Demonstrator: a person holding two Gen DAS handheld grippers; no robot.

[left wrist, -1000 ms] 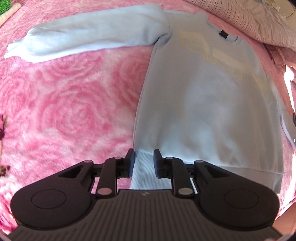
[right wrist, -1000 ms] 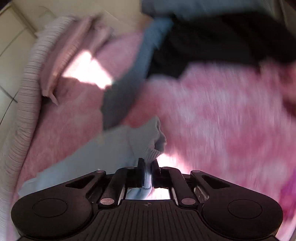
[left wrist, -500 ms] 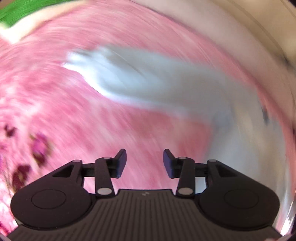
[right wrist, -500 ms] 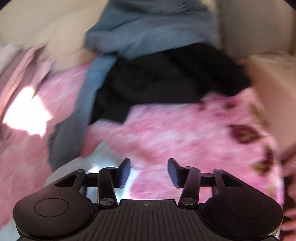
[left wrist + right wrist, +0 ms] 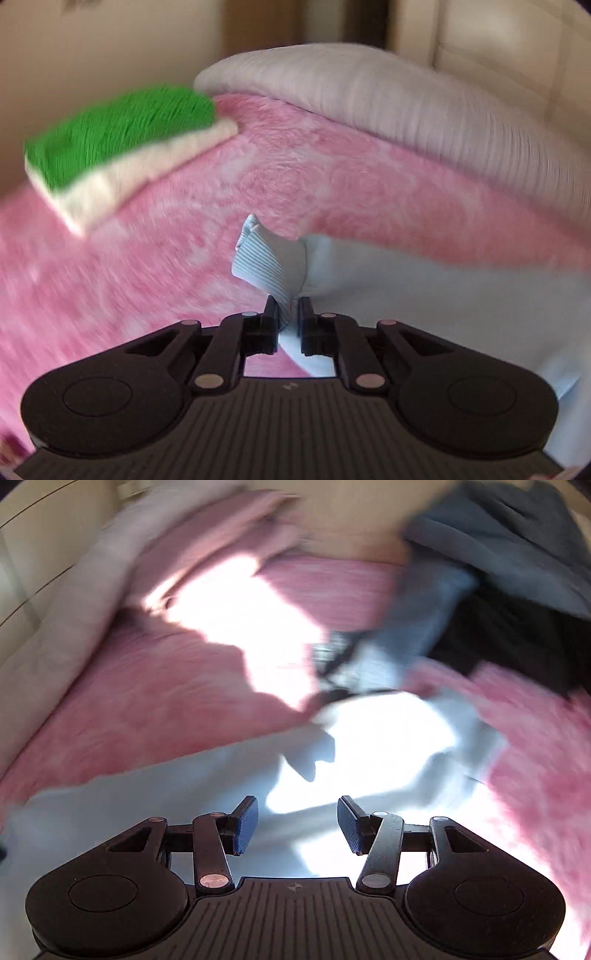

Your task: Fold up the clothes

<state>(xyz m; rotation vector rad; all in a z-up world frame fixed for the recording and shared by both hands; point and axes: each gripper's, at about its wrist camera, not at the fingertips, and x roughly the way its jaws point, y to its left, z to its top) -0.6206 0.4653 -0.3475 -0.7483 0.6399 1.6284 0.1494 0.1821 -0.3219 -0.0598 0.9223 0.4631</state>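
A pale blue sweatshirt [image 5: 424,288] lies on a pink rose-patterned blanket [image 5: 147,280]. My left gripper [image 5: 288,314] is shut on the ribbed cuff [image 5: 266,258] of one sleeve, which stands up above the fingers. In the right wrist view the sweatshirt [image 5: 166,794] spreads below my right gripper [image 5: 297,818], which is open and empty just above the cloth, partly in bright sunlight. The view is blurred.
A folded green and cream stack [image 5: 122,147] lies at the far left of the blanket. A pale striped pillow or quilt [image 5: 406,107] runs along the back. Dark blue and black clothes [image 5: 509,590] are piled at the far right of the right wrist view.
My left gripper swung left from the hem, opened, then shut on the sleeve cuff. My right gripper let go of the other cuff and opened wide, now over the sweatshirt.
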